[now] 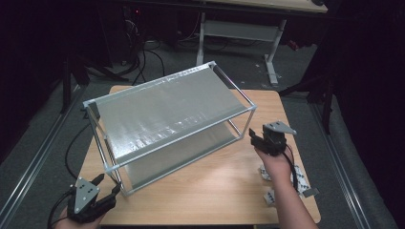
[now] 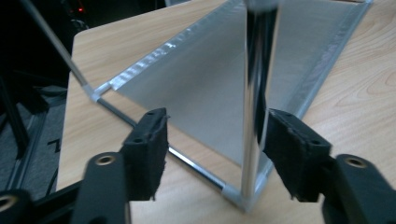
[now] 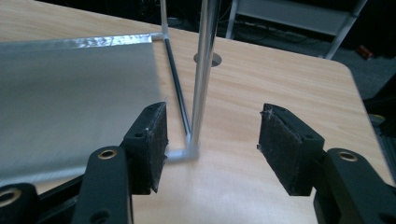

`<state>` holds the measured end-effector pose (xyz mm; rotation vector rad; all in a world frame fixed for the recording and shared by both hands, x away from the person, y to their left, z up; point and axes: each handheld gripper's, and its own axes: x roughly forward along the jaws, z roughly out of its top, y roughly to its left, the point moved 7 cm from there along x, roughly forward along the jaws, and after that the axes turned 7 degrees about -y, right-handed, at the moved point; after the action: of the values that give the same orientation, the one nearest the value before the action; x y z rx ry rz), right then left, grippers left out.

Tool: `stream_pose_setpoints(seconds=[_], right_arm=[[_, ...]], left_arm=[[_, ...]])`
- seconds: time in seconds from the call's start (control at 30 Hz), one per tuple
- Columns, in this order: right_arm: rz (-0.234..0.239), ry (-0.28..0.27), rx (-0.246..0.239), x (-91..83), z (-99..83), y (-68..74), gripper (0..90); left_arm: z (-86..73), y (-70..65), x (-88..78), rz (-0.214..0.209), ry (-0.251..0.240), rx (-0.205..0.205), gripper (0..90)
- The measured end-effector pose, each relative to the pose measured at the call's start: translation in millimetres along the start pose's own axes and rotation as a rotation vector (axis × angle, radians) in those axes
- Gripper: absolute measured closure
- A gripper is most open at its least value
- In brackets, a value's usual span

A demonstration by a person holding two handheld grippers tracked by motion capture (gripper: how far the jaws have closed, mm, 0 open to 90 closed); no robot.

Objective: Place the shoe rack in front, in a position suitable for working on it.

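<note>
With both your left gripper (image 1: pixel 106 187) and right gripper (image 1: pixel 257 137) spread beside the rack (image 1: pixel 167 119) at frame centre, you look mid-release; next, back away cleanly.

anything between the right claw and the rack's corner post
No: in the right gripper view, bare wooden table lies between the open right claw and the rack's corner post.

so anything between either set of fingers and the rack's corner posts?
Nothing visible. The left gripper is open, its fingers flanking the rack's near corner post. The right gripper is open before the other post, bare table around it.
</note>
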<state>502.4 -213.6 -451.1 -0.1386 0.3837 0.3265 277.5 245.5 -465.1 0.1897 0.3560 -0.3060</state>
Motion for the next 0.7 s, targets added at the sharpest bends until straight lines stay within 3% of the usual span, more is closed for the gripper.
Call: stream_pose_setpoints(seconds=[0.07,0.13,0.23,0.33,0.4,0.53,0.7], right_arm=[[-0.025,-0.022,-0.006,13.6,9.3,0.5,48.9],[-0.011,-0.055,0.0,22.0,17.9,3.8,53.3],[-0.025,-0.012,-0.023,34.1,20.8,5.6,57.1],[-0.029,-0.001,-0.038,38.4,22.5,3.3,69.2],[-0.011,0.002,-0.036,37.2,22.9,3.1,78.0],[-0.034,0.004,-0.052,26.3,18.7,-1.5,78.5],[-0.056,0.005,-0.077,-0.7,5.2,-23.1,77.7]], left_arm=[[2.6,-0.2,2.2,-0.02,-0.005,0.005,49.6],[3.3,-2.5,3.1,-0.027,-0.006,0.038,58.2],[2.8,-5.3,5.0,-0.028,-0.009,0.057,68.5],[2.7,-6.1,7.3,-0.02,-0.015,0.064,76.1],[3.4,-6.4,9.3,-0.025,-0.014,0.062,76.6],[5.7,-6.3,17.3,-0.021,-0.012,0.054,76.8],[14.7,-13.1,38.2,-0.033,-0.019,0.051,76.9]])
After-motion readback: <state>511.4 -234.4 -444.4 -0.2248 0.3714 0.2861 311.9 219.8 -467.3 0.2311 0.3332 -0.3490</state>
